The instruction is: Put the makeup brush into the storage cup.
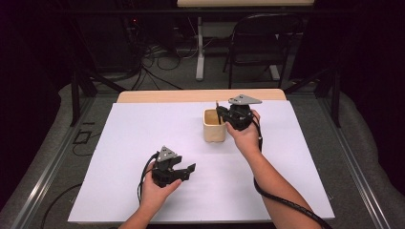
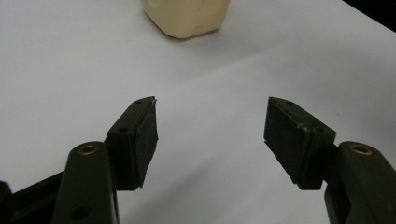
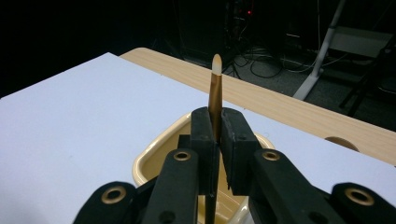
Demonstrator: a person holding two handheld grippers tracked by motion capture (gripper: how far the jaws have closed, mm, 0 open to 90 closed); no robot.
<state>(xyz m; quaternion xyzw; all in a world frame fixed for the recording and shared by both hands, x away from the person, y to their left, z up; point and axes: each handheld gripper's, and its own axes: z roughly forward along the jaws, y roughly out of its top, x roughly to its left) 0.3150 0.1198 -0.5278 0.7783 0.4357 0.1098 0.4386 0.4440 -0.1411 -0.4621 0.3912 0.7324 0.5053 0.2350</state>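
Brown stick (upright) between right tongs

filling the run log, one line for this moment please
right gripper shut on thin brown stick | over cream square cup | left gripper open, empty

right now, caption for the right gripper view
Right tongs clamp an upright brown stick above a cream cup.

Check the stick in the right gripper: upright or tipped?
Upright. The stick rises about vertically between the closed jaws of the right gripper, above the open cup; whether its lower end reaches inside, cannot tell.
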